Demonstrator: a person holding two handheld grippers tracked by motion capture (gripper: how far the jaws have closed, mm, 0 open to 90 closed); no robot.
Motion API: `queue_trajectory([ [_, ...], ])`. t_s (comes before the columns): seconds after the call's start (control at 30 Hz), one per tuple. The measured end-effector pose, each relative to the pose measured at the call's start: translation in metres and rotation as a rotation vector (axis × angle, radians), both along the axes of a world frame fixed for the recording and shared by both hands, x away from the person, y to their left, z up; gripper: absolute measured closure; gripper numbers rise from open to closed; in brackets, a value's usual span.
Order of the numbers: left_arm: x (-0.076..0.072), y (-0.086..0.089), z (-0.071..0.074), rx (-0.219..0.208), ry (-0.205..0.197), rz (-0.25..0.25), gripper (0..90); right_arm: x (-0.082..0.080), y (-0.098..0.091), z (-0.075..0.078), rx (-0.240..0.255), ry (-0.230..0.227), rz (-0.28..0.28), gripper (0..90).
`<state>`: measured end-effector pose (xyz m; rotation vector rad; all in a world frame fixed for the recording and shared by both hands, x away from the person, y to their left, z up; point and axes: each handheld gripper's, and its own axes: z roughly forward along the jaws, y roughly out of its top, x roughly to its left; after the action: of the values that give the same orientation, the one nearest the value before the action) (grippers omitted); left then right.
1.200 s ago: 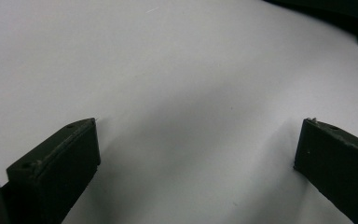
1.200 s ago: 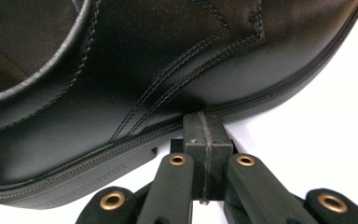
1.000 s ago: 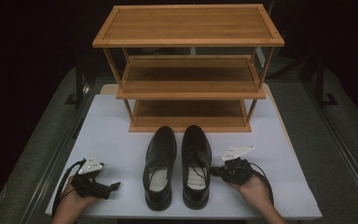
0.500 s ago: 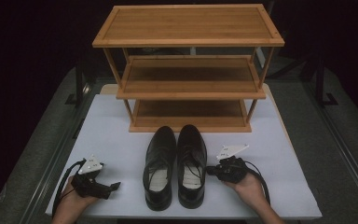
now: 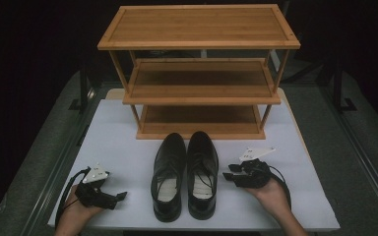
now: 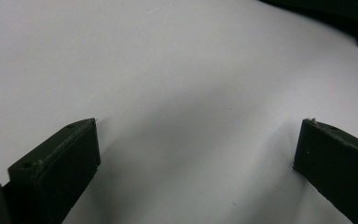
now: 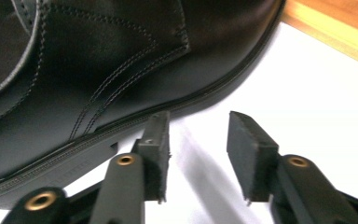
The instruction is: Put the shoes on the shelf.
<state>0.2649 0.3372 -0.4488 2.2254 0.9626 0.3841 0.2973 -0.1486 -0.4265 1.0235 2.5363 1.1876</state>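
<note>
Now right claw (image 7: 198,154) agape beside right shoe (image 7: 98,70).

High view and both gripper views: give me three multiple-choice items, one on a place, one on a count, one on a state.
1. Where does the pair of black leather lace-up shoes stand?
A. on the white tabletop, in front of the wooden rack
B. on the rack's top shelf
C. on the floor

2. How many shelves has the three-tier wooden shoe rack?
A. two
B. three
C. five

3. How do the fingers of the right gripper stand?
A. clamped on a shoe
B. apart, with nothing between them
C. shut tight together

Answers: 1 A, the high view shows both shoes side by side on the white surface before the lowest shelf. 2 B, three boards stack up. 3 B, the right gripper view shows a bare gap beside the shoe's sole; they have just been opening.
</note>
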Motion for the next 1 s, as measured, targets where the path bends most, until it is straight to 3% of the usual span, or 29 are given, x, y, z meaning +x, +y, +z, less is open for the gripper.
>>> queue_trajectory([
  [0.13, -0.001, -0.002, 0.006, -0.030, 0.017, 0.003, 1.0, -0.001, -0.004, 0.007, 0.016, -0.012, -0.033, 41.8],
  [0.37, 0.001, -0.011, 0.031, -0.144, -0.002, -0.009, 15.1, -0.002, -0.006, 0.022, 0.058, -0.038, -0.058, 40.7],
  [0.67, 0.009, -0.039, 0.066, -0.187, -0.063, -0.088, 21.1, -0.006, -0.003, 0.039, 0.111, -0.065, -0.026, 44.1],
  [1.0, 0.023, -0.076, 0.087, -0.219, -0.096, -0.172, 22.9, -0.007, 0.015, 0.058, 0.164, -0.082, 0.031, 45.0],
])
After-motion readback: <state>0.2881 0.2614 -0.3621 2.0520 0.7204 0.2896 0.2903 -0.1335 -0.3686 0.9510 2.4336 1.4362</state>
